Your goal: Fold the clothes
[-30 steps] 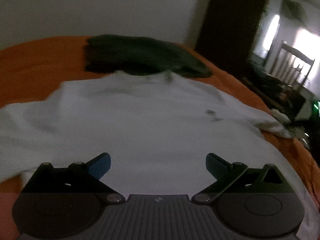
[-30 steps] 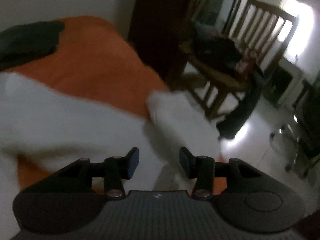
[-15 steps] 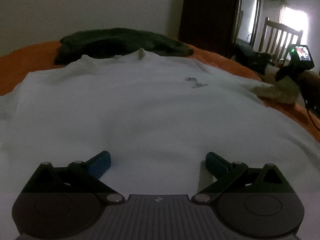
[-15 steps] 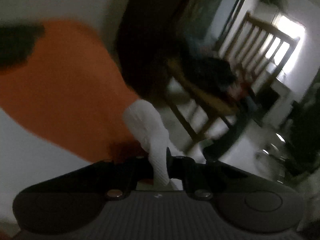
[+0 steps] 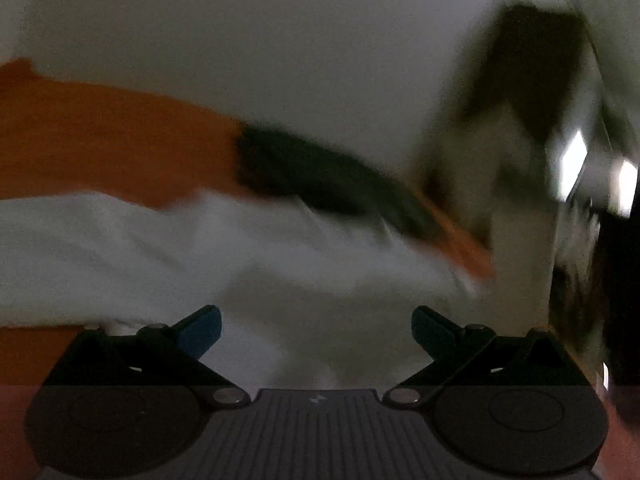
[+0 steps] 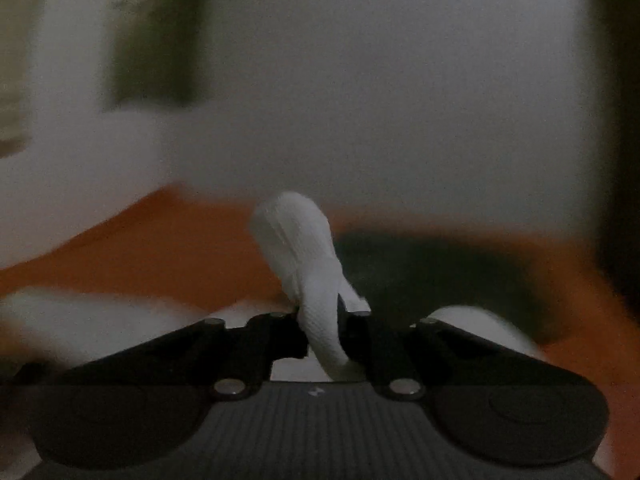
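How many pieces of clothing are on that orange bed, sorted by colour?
White: 1, the shirt, a bunched part of it pinched in the right gripper, whose jaws are opening.
Dark: 1, the garment lying beyond the shirt on the bed.
Total: 2.
The views are blurred, so the dark heap may hold more than one piece.
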Demonstrator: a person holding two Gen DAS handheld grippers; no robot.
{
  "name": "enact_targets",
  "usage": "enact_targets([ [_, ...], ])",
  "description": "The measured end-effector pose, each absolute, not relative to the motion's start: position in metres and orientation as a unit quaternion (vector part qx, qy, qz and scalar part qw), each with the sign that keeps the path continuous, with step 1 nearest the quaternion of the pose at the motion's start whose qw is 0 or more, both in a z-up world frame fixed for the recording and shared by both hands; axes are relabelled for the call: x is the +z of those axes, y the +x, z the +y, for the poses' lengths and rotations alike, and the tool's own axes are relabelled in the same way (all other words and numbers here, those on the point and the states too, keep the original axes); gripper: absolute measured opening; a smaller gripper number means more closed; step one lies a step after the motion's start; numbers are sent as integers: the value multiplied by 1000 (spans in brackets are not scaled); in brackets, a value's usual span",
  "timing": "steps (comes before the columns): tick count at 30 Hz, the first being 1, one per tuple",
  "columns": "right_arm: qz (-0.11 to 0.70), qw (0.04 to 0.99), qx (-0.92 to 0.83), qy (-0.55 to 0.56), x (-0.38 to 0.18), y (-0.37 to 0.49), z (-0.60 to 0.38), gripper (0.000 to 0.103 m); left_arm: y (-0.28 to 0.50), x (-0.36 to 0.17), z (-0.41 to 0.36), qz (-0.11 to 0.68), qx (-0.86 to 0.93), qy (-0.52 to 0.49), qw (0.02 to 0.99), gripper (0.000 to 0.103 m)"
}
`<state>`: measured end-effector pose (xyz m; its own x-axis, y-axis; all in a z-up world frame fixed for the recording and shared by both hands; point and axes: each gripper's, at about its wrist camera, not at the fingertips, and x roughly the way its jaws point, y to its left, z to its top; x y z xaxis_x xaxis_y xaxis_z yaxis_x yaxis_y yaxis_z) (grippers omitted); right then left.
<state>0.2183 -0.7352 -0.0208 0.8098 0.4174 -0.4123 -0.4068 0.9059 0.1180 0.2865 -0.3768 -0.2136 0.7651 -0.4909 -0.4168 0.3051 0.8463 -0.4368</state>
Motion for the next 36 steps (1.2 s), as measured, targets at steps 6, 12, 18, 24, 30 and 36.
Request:
enact_targets([
  [6, 317, 903, 289, -5, -76, 196, -676, 50, 268, -218, -293, 284, -100, -279, 912, 102],
  [12, 268, 935, 231, -1, -67, 147, -734, 99, 290, -216, -301, 335, -151, -247, 897, 102],
  [18, 327, 932, -47, -150, -118, 122, -799, 70, 321, -226, -349, 385, -237, -224, 863, 102],
  [24, 310, 930, -25, -195, -135, 140, -837, 61, 337, -250, -383, 420, -271, -228, 836, 102],
  [30, 364, 916, -12, -169, -149, 188, -844, 12, 352, -260, -403, 405, -232, -230, 854, 0],
  [36, 375, 909, -75, -163, -155, 151, -848, 17, 346, -229, -380, 353, -187, -226, 888, 0],
])
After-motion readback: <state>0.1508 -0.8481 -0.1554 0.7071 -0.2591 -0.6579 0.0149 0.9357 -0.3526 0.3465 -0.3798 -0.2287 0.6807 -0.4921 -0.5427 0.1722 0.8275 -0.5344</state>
